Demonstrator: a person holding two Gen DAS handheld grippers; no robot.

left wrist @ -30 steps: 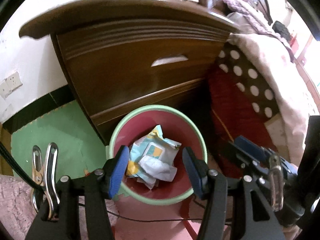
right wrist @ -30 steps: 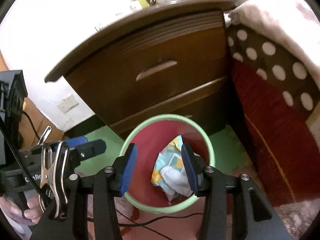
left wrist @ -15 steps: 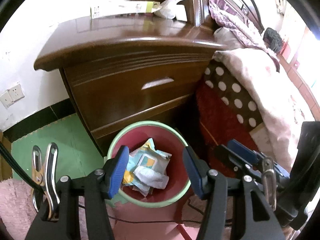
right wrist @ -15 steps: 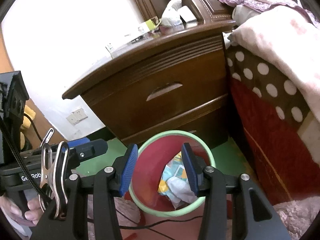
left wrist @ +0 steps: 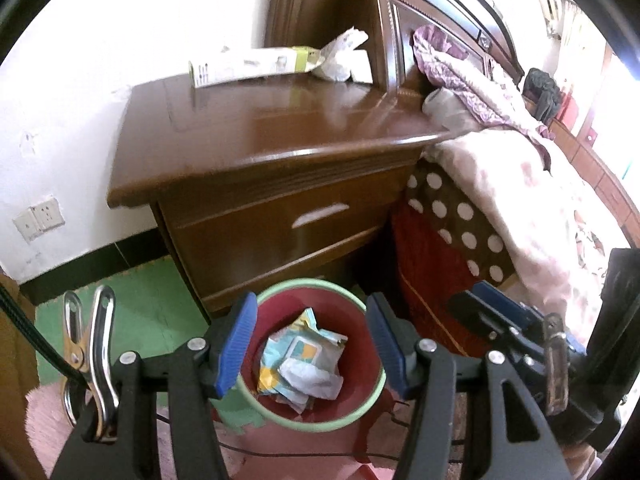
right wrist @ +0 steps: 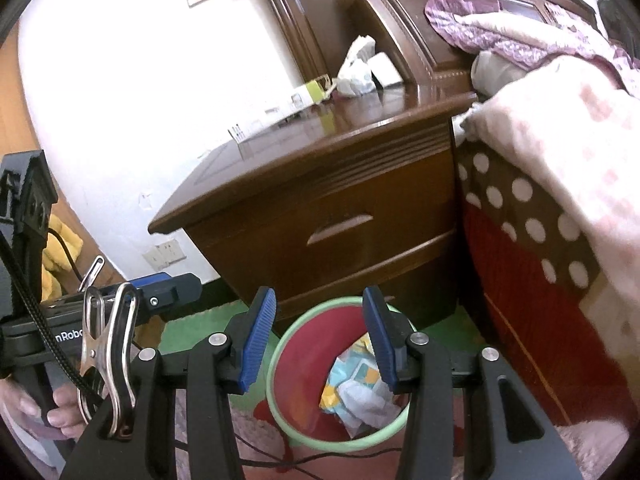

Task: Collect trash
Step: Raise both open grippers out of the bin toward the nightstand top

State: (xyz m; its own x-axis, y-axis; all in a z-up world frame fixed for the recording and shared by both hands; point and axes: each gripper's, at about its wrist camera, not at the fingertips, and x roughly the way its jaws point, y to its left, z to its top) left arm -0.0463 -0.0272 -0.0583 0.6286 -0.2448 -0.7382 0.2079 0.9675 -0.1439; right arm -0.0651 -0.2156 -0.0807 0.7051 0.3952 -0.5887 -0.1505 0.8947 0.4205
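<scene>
The red trash bin [left wrist: 320,420] stands on the floor in front of the wooden nightstand [left wrist: 280,152], beside the bed [left wrist: 520,200], crumpled wrappers [left wrist: 304,360] lying inside. Both the left gripper [left wrist: 310,346] and right gripper [right wrist: 318,338] hang above the bin, jaws parted and empty. Since a second ago both have risen, revealing the nightstand top, with its long box [left wrist: 248,66] and tissue [left wrist: 340,60]. Green floor [left wrist: 140,304] lies open left of the bin.

A dark wooden nightstand [left wrist: 280,168] stands against the white wall, its drawer [left wrist: 288,220] shut. Beside it, a bed with a pink blanket [left wrist: 532,208] over a polka-dot sheet [left wrist: 452,216]. A wall socket [left wrist: 38,220] sits low above the green floor mat [left wrist: 140,304].
</scene>
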